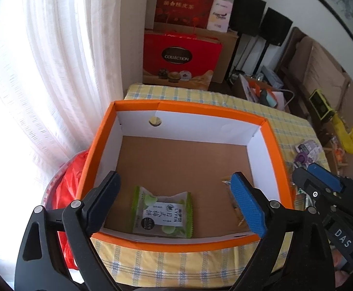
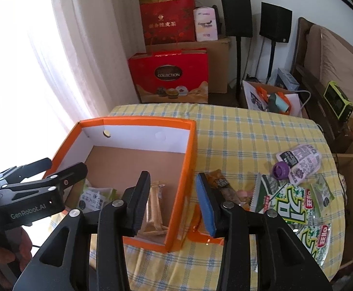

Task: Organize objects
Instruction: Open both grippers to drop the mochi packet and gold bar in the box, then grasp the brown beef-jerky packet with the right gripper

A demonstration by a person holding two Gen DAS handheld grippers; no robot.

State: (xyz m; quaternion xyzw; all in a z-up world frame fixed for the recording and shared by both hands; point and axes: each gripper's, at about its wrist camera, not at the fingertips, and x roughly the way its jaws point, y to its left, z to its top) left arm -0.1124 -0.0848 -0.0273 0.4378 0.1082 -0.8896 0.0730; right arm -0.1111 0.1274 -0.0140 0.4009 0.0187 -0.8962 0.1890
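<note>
Box (image 1: 271, 131): the orange box is sitting at the table's (image 2: 249, 131) curtain-side edge, open top up, serving as the bin for the snacks.
Green packet (image 1: 163, 215): it is lying flat on the box floor near the front wall, directly under the left gripper, likely just dropped there.
Left gripper (image 1: 176, 201): it is hovering over the box, jaws standing wide apart and holding nothing; the packet is lying below them, untouched.
Clear pack (image 2: 155, 208): a see-through biscuit pack is lying inside the box along its right wall, below the right gripper.
Right gripper (image 2: 174, 206): its jaws are standing partly apart, straddling the box's right wall, gripping nothing.
Remaining snacks: a brown bar (image 2: 223, 186), a purple pouch (image 2: 298, 162) and green bags (image 2: 295, 208) are waiting on the cloth just right of the box, within the right gripper's reach.
Progress: judging by two items in and several out, the sorting is looking partway done.
</note>
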